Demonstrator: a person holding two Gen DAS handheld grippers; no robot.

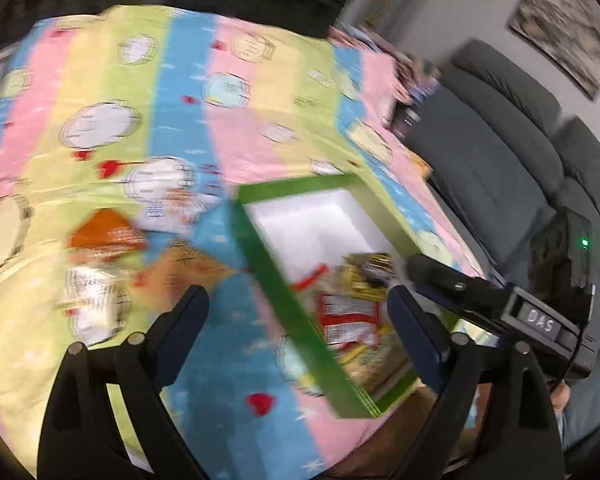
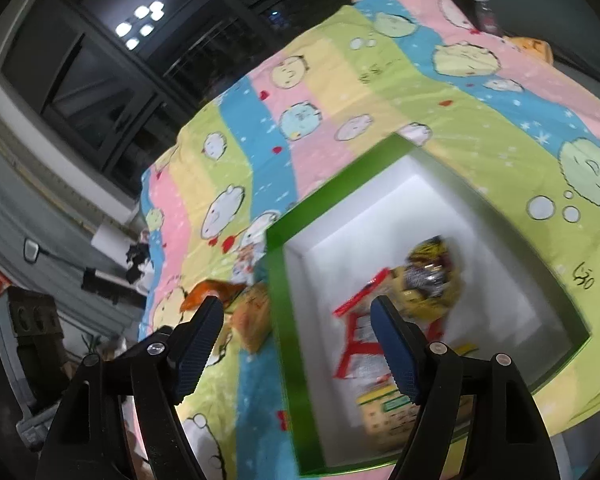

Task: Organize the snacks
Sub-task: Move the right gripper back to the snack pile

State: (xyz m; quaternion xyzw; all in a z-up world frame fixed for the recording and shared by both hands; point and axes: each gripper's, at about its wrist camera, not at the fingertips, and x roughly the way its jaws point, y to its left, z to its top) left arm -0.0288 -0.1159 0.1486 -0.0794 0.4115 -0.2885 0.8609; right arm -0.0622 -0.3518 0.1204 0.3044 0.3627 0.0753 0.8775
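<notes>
Your left claw [image 1: 296, 312] and right claw [image 2: 298, 320] both gape empty; one green box [image 2: 278, 292] holds three packets, two more lie on the worktop [image 1: 220, 112].

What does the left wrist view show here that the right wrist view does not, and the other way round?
Only the left wrist view: the right gripper from outside, a grey sofa and a framed picture.
Only the right wrist view: dark windows and, inside the box, a green and cream packet.
Both: the green box holding red and yellow packets, orange packets outside it on the striped cloth, and open, empty jaws.
</notes>
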